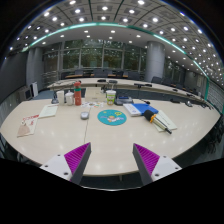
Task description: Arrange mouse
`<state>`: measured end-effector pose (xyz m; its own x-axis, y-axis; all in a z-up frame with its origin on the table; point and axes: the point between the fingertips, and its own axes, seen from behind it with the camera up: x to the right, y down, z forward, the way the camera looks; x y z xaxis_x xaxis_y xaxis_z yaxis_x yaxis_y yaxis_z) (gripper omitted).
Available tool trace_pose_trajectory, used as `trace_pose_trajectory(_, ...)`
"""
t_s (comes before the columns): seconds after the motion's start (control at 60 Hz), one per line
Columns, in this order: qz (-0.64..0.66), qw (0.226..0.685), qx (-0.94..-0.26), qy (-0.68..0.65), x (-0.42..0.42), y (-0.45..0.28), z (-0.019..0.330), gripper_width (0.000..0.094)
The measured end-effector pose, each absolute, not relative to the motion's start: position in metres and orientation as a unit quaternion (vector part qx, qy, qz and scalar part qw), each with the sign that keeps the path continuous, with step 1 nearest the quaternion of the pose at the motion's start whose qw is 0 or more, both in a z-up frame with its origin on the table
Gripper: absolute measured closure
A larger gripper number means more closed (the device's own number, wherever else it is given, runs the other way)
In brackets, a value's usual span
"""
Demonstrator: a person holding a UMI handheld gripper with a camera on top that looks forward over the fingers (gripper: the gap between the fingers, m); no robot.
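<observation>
Pink pads (pixel 76 157) on my two fingers sit nearest the lens, spread wide with nothing between them; my gripper (pixel 111 162) hangs above the near edge of the table (pixel 60 135) and touches nothing.

Beyond the fingers, the pale table runs away toward a far edge backed by dark windows. At mid-table, straight ahead, lies a round blue mat (pixel 112 117). Just left of the mat sits a small grey object (pixel 84 114), which I judge to be the mouse, though it is too small to be sure. It rests on the bare table beside the mat, apart from my fingers and well ahead of them.

Toward the far edge stand a few cups and bottles (pixel 72 97), with a further cup (pixel 110 97) behind the mat. Right of the mat lie blue and white items (pixel 147 110) that I cannot identify. Papers (pixel 27 126) lie near the left edge.

Progress, as I judge it: the task is at its start. The mouse is not yet gripped and does not lie on the mat, which I take to be its likely place. What is left is the whole reach across the table, the pinch, the carry and the release.
</observation>
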<state>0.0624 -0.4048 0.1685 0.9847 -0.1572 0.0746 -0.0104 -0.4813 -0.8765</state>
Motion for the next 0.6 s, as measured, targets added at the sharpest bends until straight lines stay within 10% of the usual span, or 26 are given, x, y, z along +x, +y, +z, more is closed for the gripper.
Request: trace_pose_trajectory(0.6, -0.016, 0.475, -0.880, -0.003, -0.067, -0.254, 0.091, 0.0073)
